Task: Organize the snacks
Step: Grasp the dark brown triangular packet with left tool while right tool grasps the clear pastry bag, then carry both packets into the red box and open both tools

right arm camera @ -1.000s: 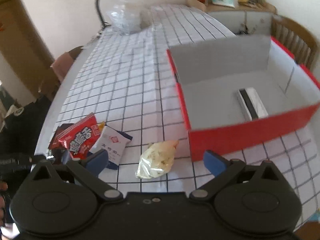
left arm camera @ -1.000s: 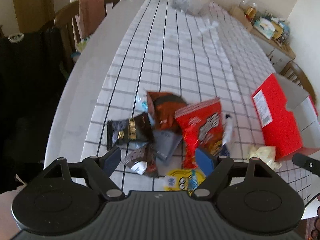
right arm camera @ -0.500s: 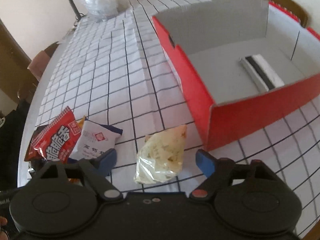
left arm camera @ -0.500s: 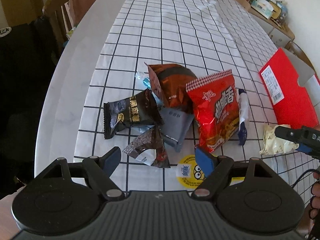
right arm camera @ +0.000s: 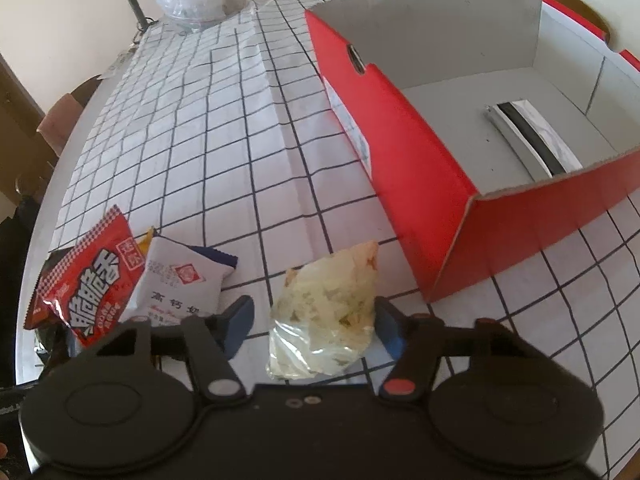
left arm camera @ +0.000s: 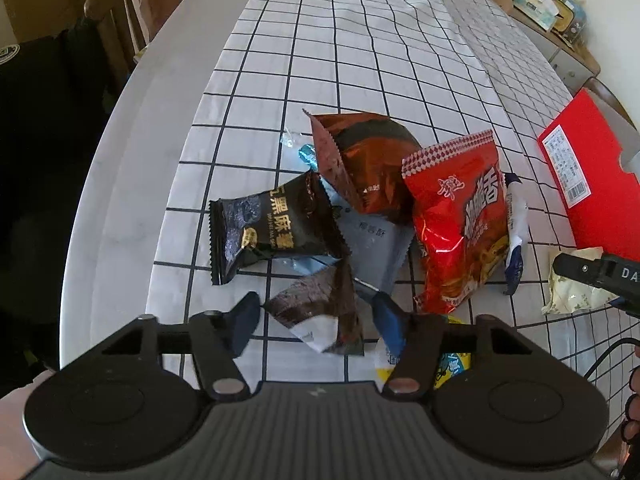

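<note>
Left wrist view: my left gripper [left arm camera: 316, 318] has just been closing, its jaws either side of a small dark triangular packet [left arm camera: 320, 316] low in the frame; whether the pads press it yet I cannot tell. Above lie a black packet [left arm camera: 272, 228], a brown bag [left arm camera: 360, 160] and a red bag [left arm camera: 460, 220] on the checked tablecloth [left arm camera: 360, 60].

Right wrist view: my right gripper [right arm camera: 316, 326] has also been closing, around a clear pale bag [right arm camera: 326, 316] at lower centre; contact is unclear. Upper right stands the red box [right arm camera: 420, 168].

free: checked cloth [right arm camera: 240, 140] beyond the packets | blocked: red box [right arm camera: 400, 168] on the right
</note>
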A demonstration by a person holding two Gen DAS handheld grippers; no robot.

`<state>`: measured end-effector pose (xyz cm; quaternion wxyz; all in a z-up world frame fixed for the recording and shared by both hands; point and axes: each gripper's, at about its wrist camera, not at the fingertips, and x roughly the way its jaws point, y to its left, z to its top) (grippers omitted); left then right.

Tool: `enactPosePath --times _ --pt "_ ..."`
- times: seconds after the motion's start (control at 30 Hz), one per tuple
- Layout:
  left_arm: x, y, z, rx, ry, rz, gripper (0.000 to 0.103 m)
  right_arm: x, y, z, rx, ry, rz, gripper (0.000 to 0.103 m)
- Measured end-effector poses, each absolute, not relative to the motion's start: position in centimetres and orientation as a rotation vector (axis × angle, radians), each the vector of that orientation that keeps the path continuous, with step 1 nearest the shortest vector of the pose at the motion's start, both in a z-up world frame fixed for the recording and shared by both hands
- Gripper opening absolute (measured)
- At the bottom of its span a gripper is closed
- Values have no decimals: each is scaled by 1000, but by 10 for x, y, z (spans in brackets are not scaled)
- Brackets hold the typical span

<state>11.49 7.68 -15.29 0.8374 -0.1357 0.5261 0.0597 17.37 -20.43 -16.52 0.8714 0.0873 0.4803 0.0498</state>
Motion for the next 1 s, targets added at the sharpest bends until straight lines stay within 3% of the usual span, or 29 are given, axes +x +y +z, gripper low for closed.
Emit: enactPosePath --times 0.1,0.3,0.4,1.0 --pt "115 76 -153 -283 1116 126 49 172 -207 -166 196 998 100 54" --pt "113 79 -153 -308 1116 131 44 166 -208 -163 194 982 103 49" --pt "111 82 -153 -321 1118 139 44 164 -208 -160 195 978 116 44" --pt "102 71 -96 -402 1062 122 44 138 -221 -95 155 909 239 42"
